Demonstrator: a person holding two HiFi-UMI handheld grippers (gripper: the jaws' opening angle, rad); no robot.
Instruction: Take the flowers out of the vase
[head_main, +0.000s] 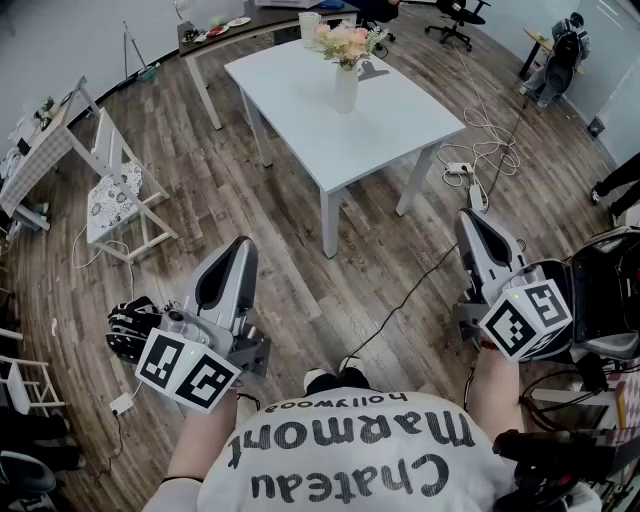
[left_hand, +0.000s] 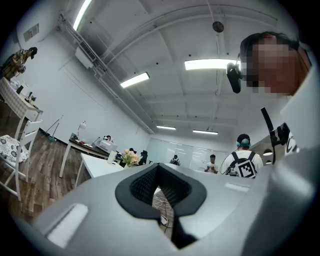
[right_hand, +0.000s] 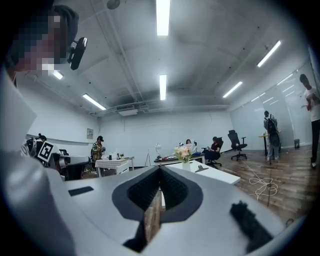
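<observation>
One white table out on the wood floor, one white vase standing upright near its far end, one bunch of pink and cream flowers sitting in that vase; nothing else on it that I can make out properly. Two claws total, left gripper and right gripper, held low by the person's waist, one each side; both point roughly level toward the table and are well apart from it. Both claws are pinched fully together with nothing caught between them; flowers untouched.
</observation>
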